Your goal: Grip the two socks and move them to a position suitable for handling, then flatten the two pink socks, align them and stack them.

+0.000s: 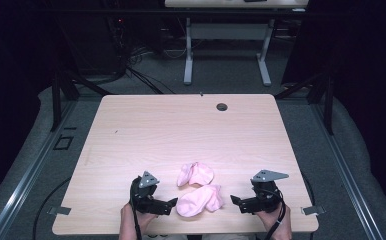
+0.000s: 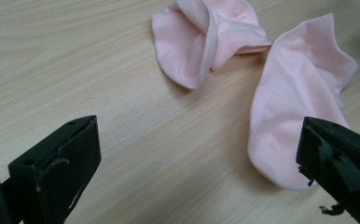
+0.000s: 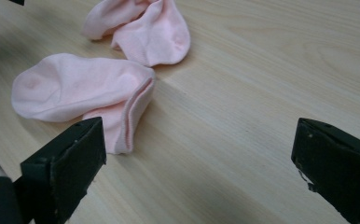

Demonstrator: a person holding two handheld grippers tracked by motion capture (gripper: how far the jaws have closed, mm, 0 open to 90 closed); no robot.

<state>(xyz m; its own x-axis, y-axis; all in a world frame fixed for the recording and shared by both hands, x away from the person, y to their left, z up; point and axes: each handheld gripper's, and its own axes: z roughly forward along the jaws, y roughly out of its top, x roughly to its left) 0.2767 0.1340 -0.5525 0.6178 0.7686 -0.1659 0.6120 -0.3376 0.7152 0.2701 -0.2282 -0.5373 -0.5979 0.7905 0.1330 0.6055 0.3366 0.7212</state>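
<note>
From the high view we have two pink socks lying near the front edge of the worktop (image 1: 146, 125). The near sock (image 1: 199, 200) lies between our two grippers, and the far sock (image 1: 195, 174) sits just behind it, crumpled, the two almost touching. Our left gripper (image 1: 170, 205) points at the near sock's left end with its tip just beside the fabric; our right gripper (image 1: 237, 202) faces the sock's other end with a small gap to it. Neither holds anything.

In the left gripper view our fingers (image 2: 61, 168) stand wide apart with bare wood between them. The near sock (image 2: 299, 107) lies ahead on the right, its rounded end just in front of the right-hand finger, and the far sock (image 2: 206, 37) lies folded over itself beyond.

In the right gripper view the fingers (image 3: 66, 163) are also spread wide and empty. The near sock (image 3: 80, 88) lies ahead to the left, its ribbed cuff folded and close to the left-hand finger; the far sock (image 3: 145, 28) lies behind it.

We judge this to be the approach before a first grasp, likely to pair or fold the socks. Next, each gripper needs to slide low over the wood so that one finger gets under an edge of the near sock, then close on a single sock without catching its neighbour.
</note>
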